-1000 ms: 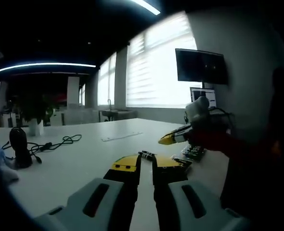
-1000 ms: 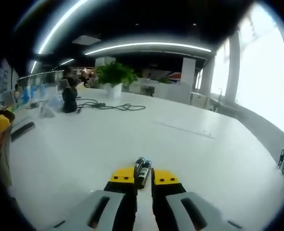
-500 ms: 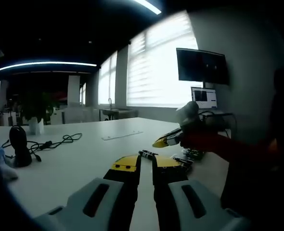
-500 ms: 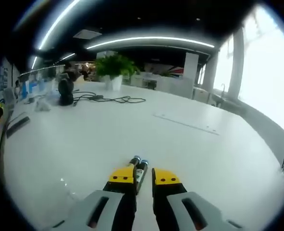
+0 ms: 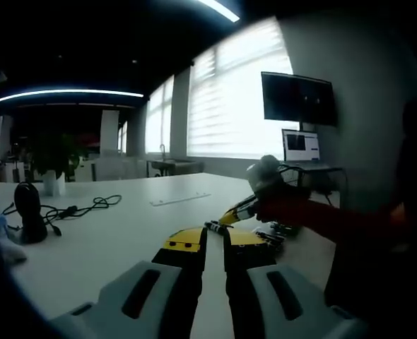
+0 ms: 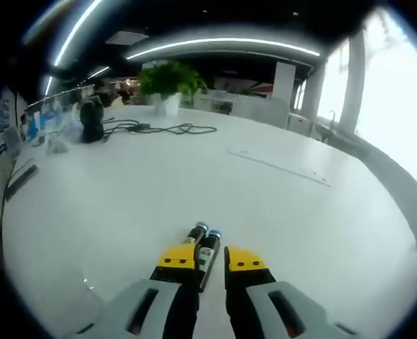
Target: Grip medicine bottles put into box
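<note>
Lying lengthwise between the right claw's (image 6: 210, 260) narrowly parted jaws, two bottles (image 6: 203, 247) point forward.

A black cable (image 6: 159, 129) trails across a long white table (image 6: 124, 191) beside a potted plant (image 6: 167, 83) in a dim open office. A dark wall screen (image 5: 297, 98) hangs above a lit laptop (image 5: 299, 147) near bright blinds (image 5: 222, 106).

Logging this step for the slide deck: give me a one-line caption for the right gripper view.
Right gripper low over the white table, its yellow-tipped jaws around two small dark bottles lying side by side.
</note>
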Action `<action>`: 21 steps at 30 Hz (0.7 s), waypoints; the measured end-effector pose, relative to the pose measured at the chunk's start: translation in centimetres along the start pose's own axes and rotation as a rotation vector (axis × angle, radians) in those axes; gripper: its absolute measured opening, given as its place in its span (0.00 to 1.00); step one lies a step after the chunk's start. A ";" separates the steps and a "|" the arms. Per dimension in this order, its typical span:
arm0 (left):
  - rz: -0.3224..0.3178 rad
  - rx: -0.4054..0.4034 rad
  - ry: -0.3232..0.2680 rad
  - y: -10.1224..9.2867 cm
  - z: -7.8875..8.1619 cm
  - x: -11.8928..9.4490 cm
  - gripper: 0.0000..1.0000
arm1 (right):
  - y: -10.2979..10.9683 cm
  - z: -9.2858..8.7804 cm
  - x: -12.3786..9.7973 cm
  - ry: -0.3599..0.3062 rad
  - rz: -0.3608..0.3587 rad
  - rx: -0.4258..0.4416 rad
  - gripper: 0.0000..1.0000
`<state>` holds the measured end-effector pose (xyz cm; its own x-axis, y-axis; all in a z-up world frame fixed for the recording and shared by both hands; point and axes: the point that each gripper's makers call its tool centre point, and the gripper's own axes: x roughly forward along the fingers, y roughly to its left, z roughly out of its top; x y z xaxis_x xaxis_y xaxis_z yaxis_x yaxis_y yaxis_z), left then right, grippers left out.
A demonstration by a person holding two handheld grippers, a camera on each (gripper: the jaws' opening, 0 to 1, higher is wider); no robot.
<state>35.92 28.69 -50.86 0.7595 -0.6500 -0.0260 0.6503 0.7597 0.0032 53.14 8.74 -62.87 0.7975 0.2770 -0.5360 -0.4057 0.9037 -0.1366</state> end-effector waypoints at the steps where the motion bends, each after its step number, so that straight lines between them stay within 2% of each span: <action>1: 0.000 -0.001 0.000 0.0 0.0 0.0 0.04 | 0.0 -0.2 0.1 0.011 -0.002 -0.008 0.10; 10: 0.001 0.001 -0.008 0.0 0.3 -0.2 0.04 | -0.6 -0.9 0.5 0.046 -0.045 -0.020 0.10; 18: -0.004 0.003 -0.009 -0.2 0.4 -0.2 0.04 | -1.1 -1.8 1.1 0.087 -0.053 -0.017 0.11; 21: -0.002 0.002 -0.010 -0.1 0.5 -0.2 0.04 | -1.1 -1.8 1.2 0.074 -0.050 -0.013 0.11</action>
<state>35.65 28.74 -50.39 0.7583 -0.6517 -0.0160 0.6518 0.7583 0.0054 53.73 7.47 -64.91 0.7821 0.2059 -0.5881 -0.3720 0.9115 -0.1756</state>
